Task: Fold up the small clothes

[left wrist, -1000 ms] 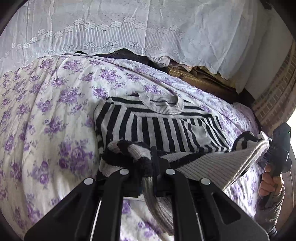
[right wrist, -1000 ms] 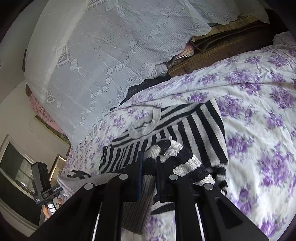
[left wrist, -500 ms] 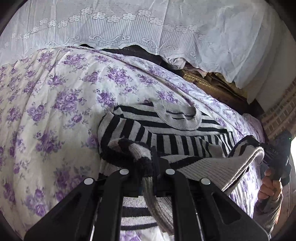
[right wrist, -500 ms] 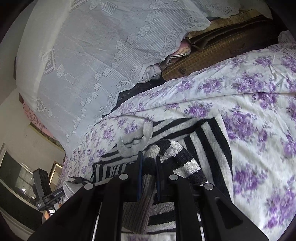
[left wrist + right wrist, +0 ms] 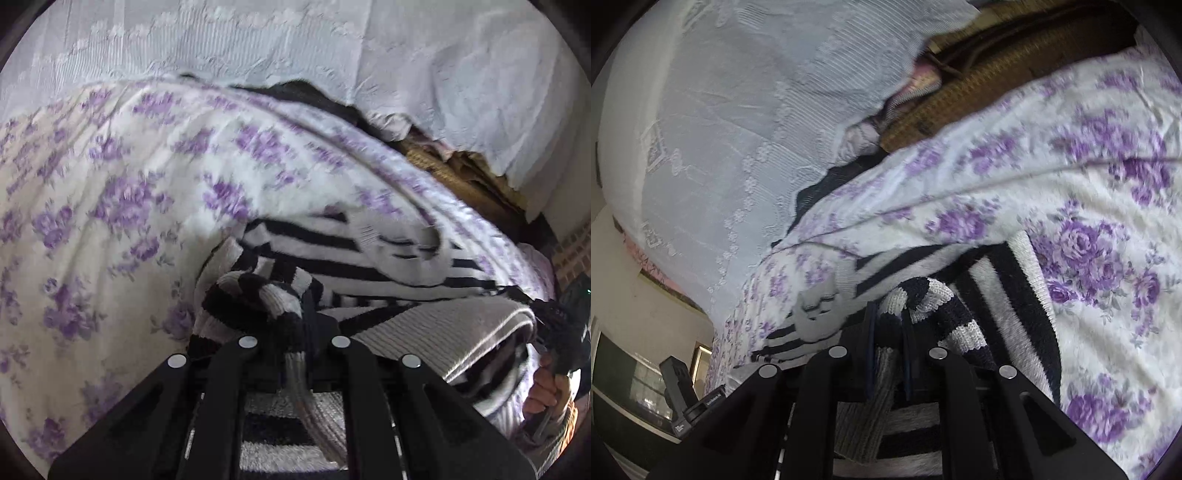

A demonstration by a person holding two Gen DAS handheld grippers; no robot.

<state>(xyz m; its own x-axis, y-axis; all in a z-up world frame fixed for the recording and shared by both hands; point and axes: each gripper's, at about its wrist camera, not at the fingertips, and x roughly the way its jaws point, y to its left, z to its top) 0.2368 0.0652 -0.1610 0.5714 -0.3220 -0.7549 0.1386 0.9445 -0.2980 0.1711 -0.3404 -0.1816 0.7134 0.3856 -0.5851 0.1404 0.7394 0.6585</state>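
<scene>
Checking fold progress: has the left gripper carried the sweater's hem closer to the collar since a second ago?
Yes. The left gripper, shut on the striped sweater, has advanced toward the collar, covering more of the stripes.

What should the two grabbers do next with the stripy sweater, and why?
Probably lower the pinched hem onto the sweater's top part near the collar, then let go. The left gripper and right gripper are both shut on the striped sweater, holding its bottom edge above the flat part on the flowered bedspread, so the fold looks nearly done.
</scene>
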